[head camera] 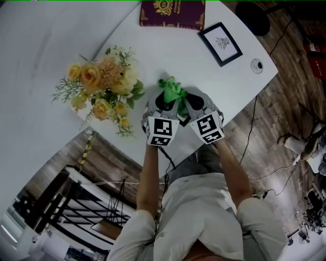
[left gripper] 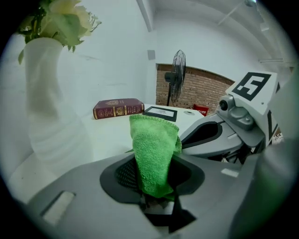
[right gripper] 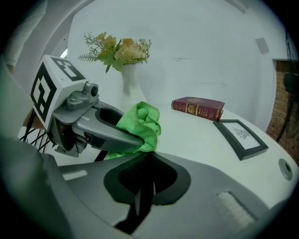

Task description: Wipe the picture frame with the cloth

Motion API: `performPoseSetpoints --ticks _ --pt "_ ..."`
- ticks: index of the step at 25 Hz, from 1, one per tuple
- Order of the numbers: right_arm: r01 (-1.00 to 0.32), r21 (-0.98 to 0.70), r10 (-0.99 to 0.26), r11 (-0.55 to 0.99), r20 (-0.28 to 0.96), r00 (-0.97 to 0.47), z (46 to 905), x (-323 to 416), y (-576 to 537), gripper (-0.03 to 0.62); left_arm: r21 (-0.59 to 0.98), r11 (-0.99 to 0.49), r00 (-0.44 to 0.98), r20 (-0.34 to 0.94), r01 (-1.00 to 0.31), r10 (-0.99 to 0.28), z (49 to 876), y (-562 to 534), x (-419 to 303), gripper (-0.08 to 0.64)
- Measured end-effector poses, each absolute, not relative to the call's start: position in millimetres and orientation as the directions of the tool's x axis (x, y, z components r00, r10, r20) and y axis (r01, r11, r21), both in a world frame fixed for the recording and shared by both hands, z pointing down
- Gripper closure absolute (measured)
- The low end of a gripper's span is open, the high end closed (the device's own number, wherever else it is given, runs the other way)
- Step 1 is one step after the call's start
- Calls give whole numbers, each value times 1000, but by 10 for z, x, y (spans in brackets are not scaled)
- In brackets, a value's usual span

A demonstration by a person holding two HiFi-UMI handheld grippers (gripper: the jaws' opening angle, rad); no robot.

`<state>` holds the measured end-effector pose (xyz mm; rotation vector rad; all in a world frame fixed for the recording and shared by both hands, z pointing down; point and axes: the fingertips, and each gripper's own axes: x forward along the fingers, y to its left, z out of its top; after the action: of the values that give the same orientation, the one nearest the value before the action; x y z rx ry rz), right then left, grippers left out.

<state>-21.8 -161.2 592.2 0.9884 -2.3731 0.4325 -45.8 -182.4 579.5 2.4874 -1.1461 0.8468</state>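
Observation:
My left gripper (left gripper: pixel 154 161) is shut on a green cloth (left gripper: pixel 153 144), which stands up in a fold from between its jaws. In the head view both grippers sit side by side over the near table edge, left gripper (head camera: pixel 165 100) and right gripper (head camera: pixel 186 100), with the cloth (head camera: pixel 171 89) bunched at their tips. My right gripper (right gripper: pixel 145 156) has its jaws closed together with nothing between them; the cloth (right gripper: pixel 140 122) lies just beyond its tips. The black picture frame (head camera: pixel 220 44) lies flat at the far right of the table, well away from both grippers.
A white vase of yellow flowers (head camera: pixel 102 86) stands close on the left. A maroon book (head camera: pixel 173 12) lies at the table's far edge beside the frame. A round cable port (head camera: pixel 256 65) sits near the right edge. A fan (left gripper: pixel 176 74) stands beyond the table.

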Motion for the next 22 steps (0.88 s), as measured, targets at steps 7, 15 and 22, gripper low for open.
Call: performPoseSetpoints --ticks 7,15,22 --pt "-749 -40 -593 662 583 -555 5930 -221 -1611 589 -7 -632 474 655 -775 -589 5832 -1779 -517 399" --pt "-775 -23 -615 632 594 -519 5927 -188 -1621 589 -17 -628 451 681 -778 -576 5830 -1669 -650 399" --pt "-788 -20 -620 615 605 -500 5941 -180 -1611 589 -8 -616 434 703 -787 -564 5846 -1523 -793 399"
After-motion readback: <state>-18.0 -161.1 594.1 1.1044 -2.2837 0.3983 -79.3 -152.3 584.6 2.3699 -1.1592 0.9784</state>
